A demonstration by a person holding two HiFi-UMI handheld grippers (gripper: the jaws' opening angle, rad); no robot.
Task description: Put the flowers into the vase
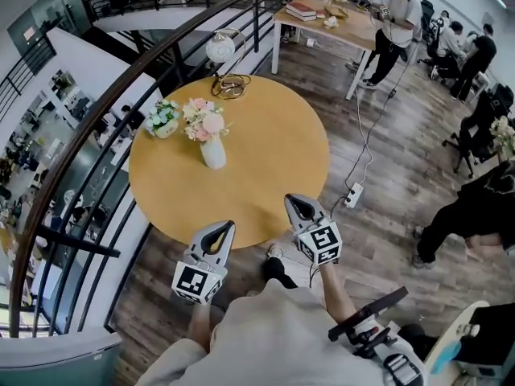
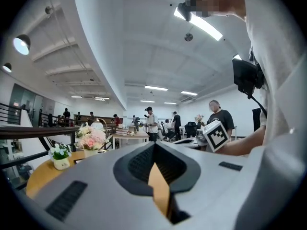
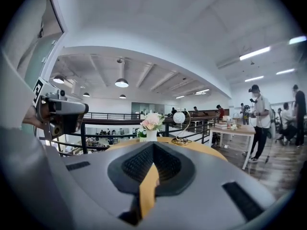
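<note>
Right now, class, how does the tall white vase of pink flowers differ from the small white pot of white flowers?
The tall white vase is slim and high; the small white pot is low and squat. The vase holds pink and cream flowers; the pot holds white flowers with green leaves. Both stand upright on the round wooden table.

Round table (image 1: 273, 163) holds 3: vase (image 1: 213, 153), flower pot (image 1: 165, 127), globe ornament (image 1: 220, 49).

Flowers (image 1: 203, 121) in vase (image 1: 213, 153) on round table (image 1: 273, 159).
</note>
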